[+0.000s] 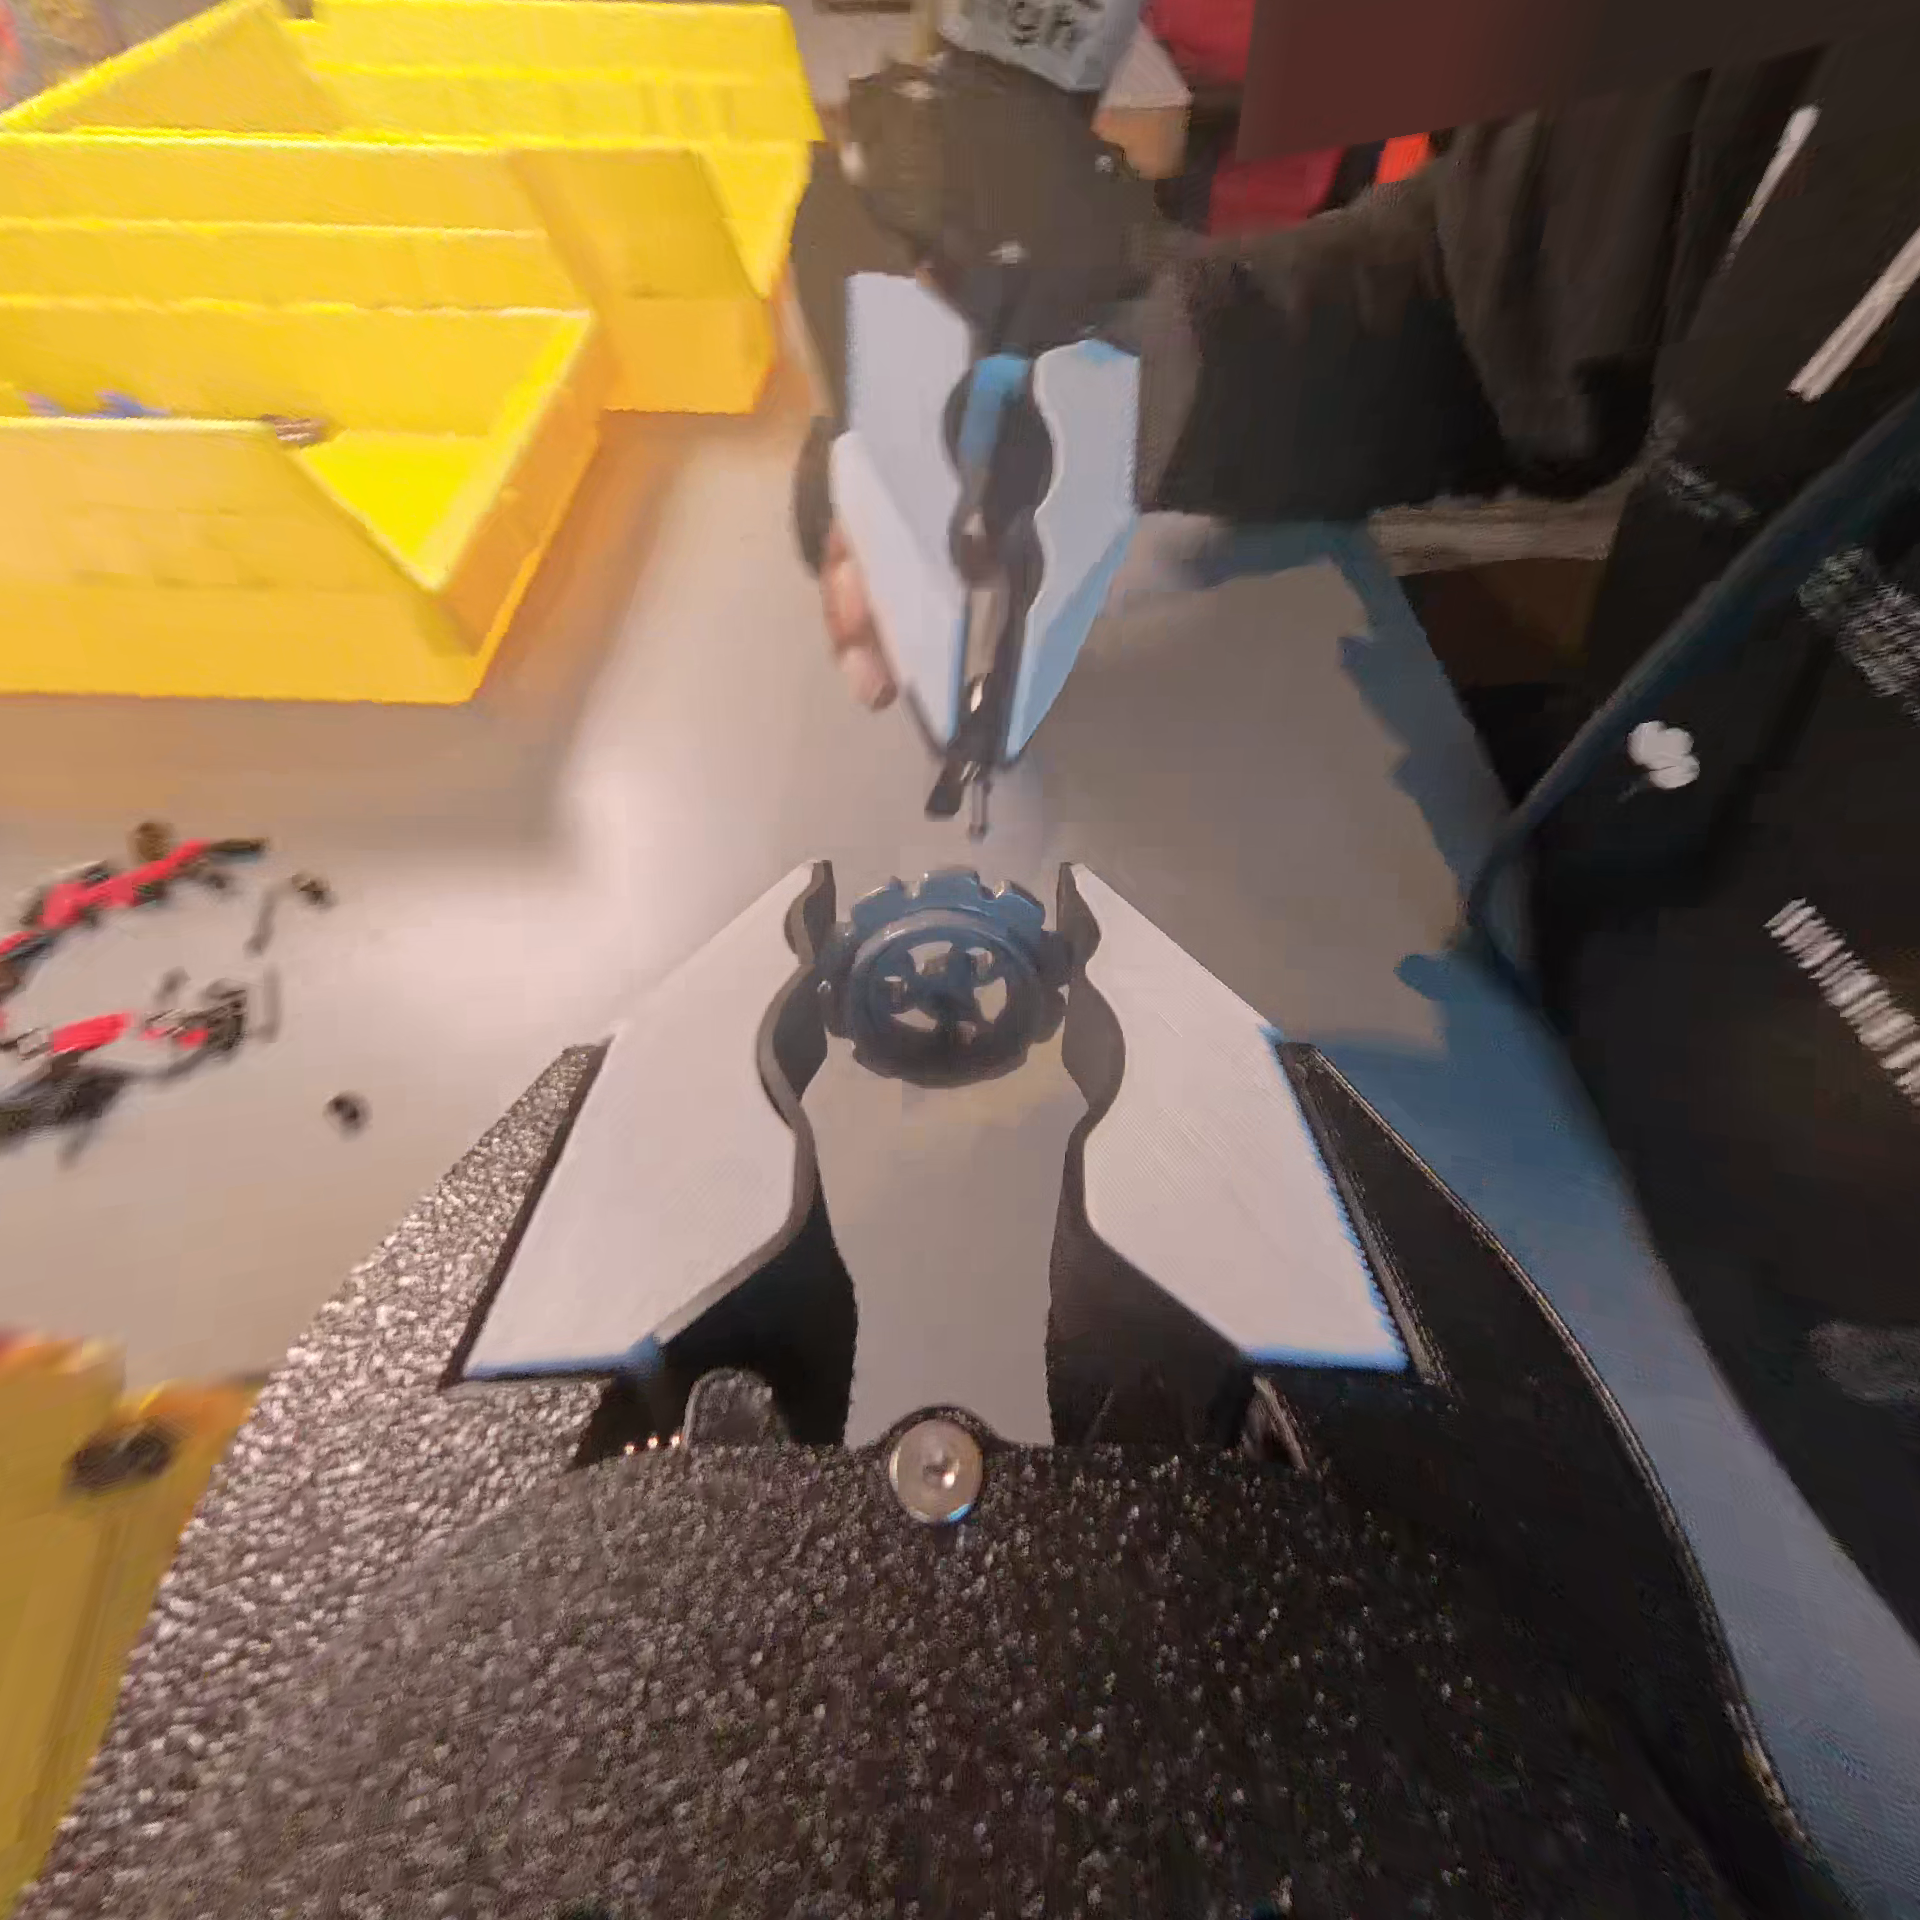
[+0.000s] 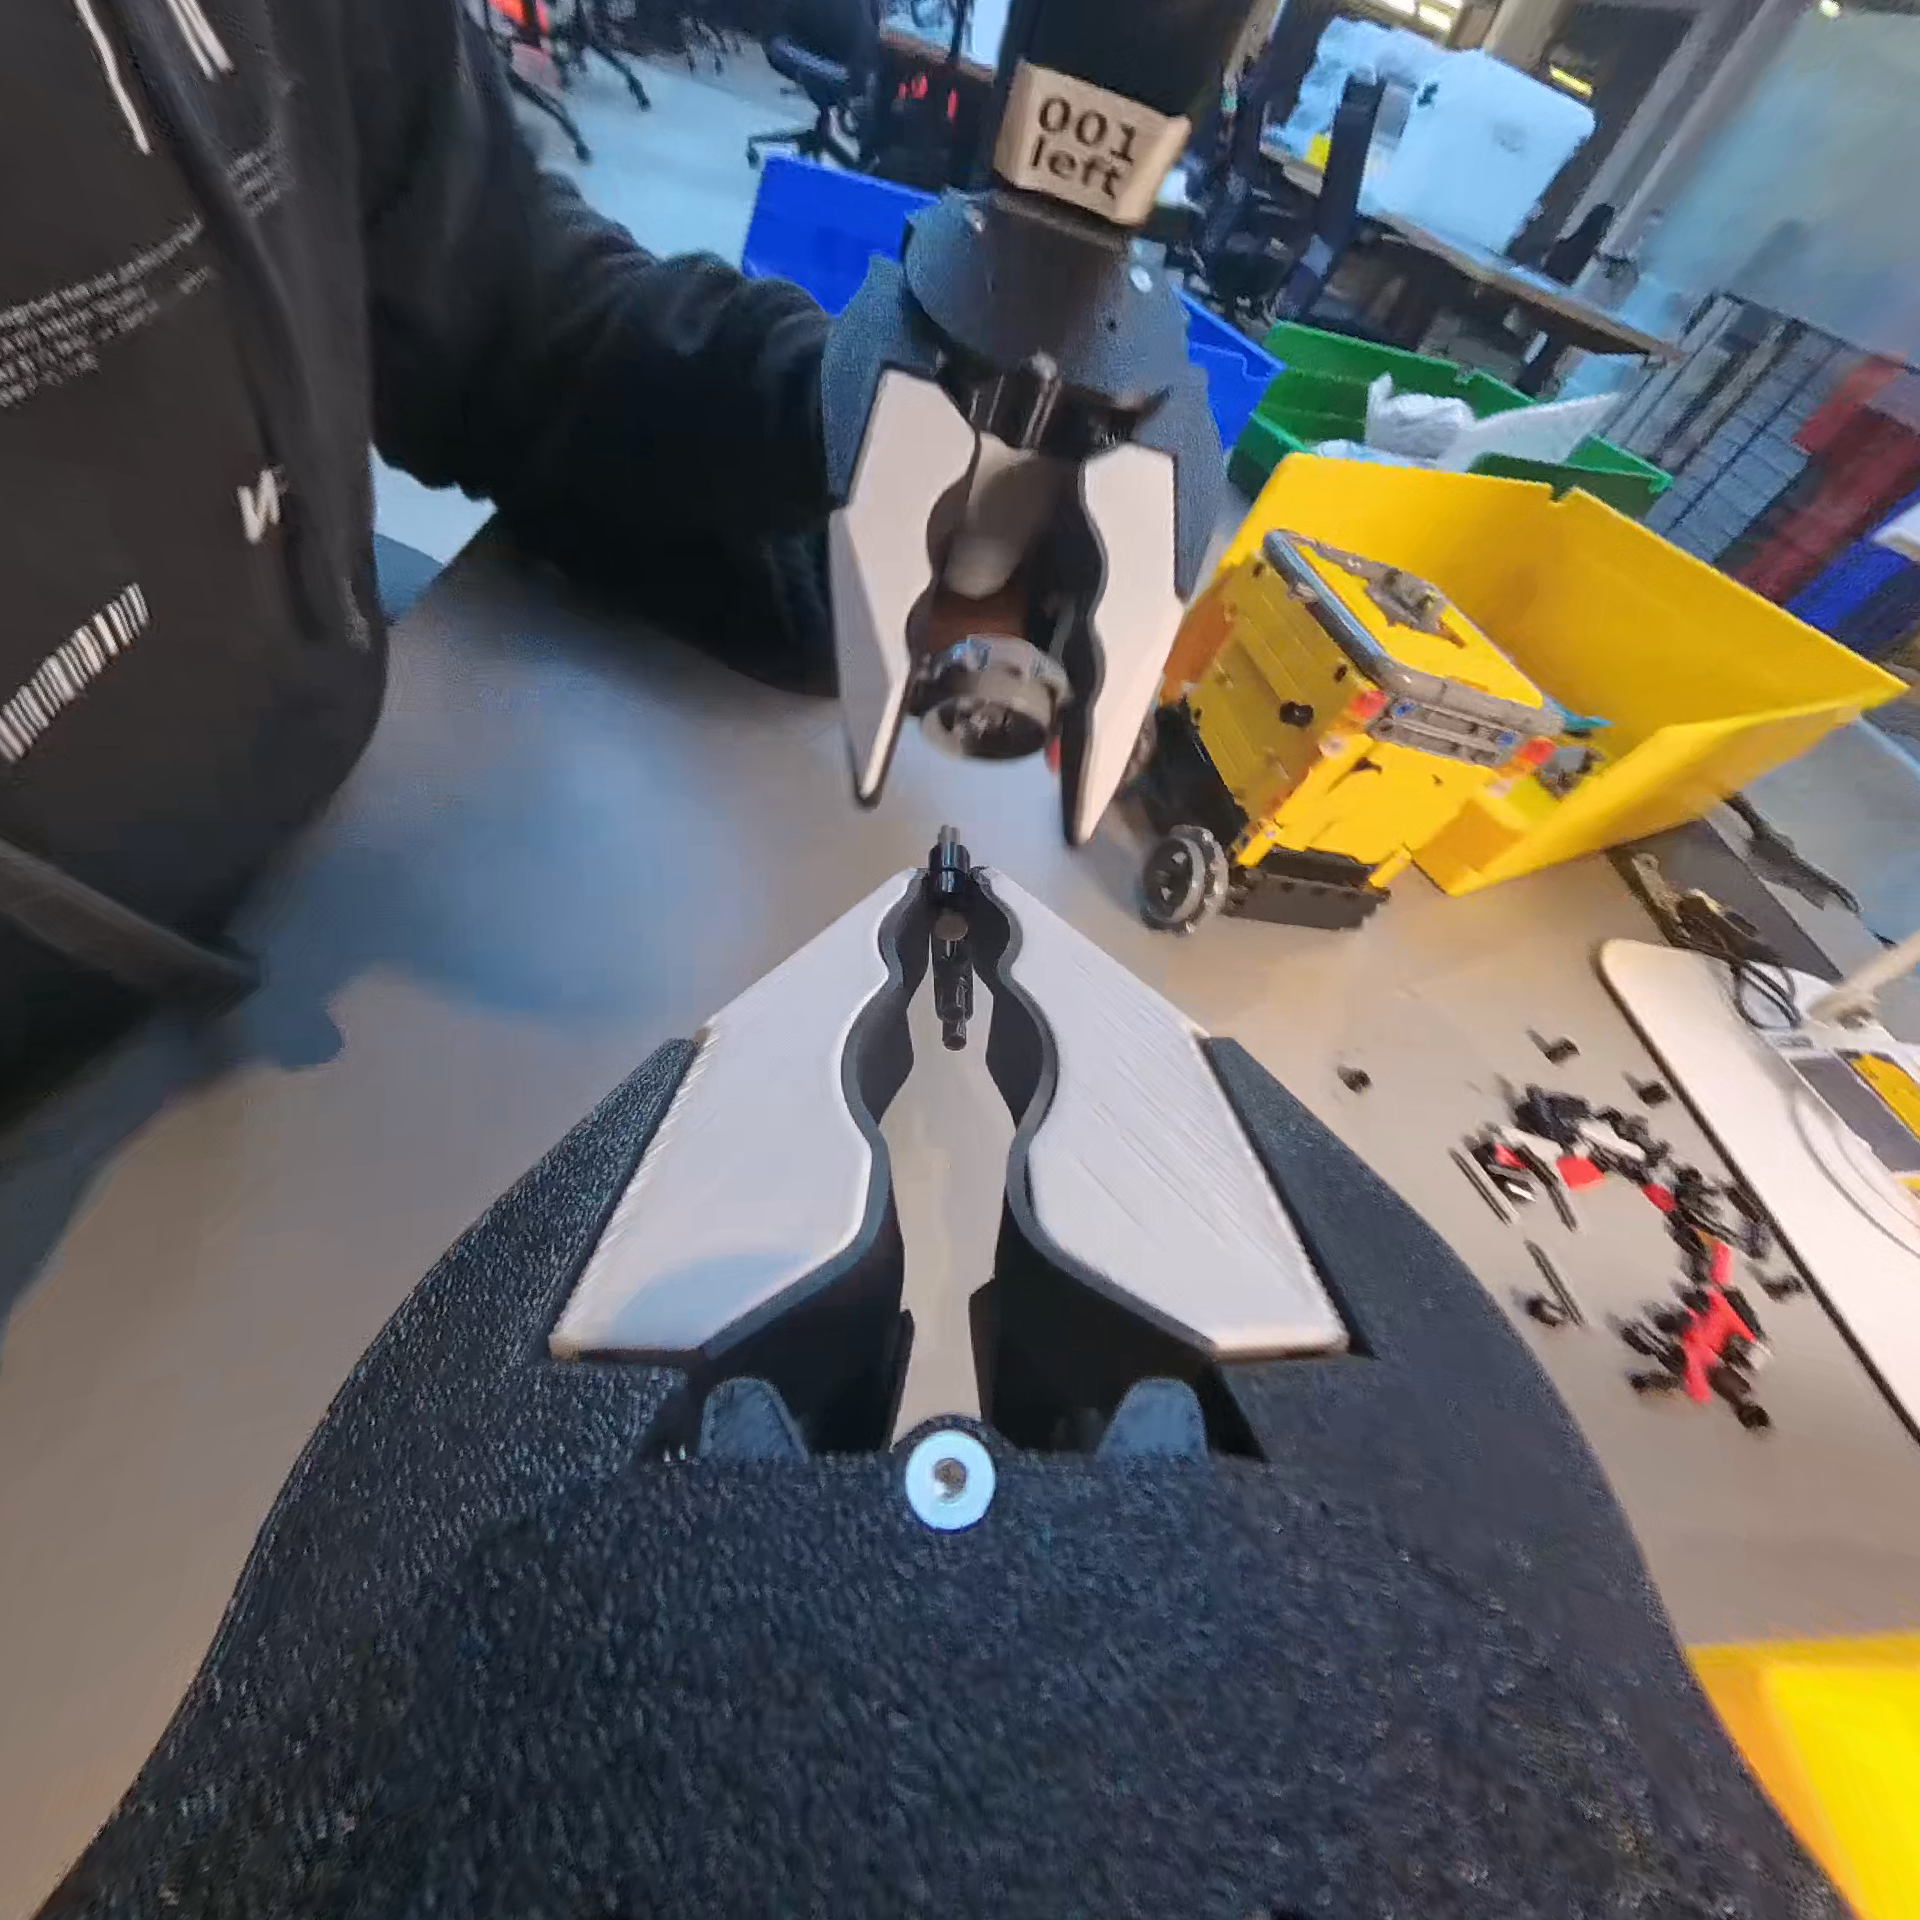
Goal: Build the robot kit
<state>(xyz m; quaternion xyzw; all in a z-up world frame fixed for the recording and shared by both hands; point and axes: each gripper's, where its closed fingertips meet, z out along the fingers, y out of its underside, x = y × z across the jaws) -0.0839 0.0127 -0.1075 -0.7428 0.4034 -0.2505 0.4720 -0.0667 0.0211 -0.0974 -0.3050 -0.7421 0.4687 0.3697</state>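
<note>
My left gripper (image 1: 943, 894) is shut on a small dark toothed wheel (image 1: 940, 987) and holds it above the grey table (image 1: 623, 831). My right gripper (image 2: 948, 878) is shut on a thin black axle pin (image 2: 950, 961) whose tip sticks out past the fingertips. The two grippers face each other, tips a short way apart. In the left wrist view the right gripper (image 1: 966, 769) points down at the wheel with the pin (image 1: 971, 665) between its fingers. In the right wrist view the left gripper (image 2: 971, 810) hangs ahead with the wheel (image 2: 987, 707).
Yellow bins (image 1: 312, 364) stand at the far left. A yellow brick-built vehicle (image 2: 1382, 727) leans on a yellow bin (image 2: 1662, 644). Loose black and red small parts (image 2: 1631, 1226) (image 1: 125, 977) lie scattered on the table. A person's dark sleeve (image 2: 582, 416) is close behind the grippers. Less than 4 cm separates the two grippers' tips.
</note>
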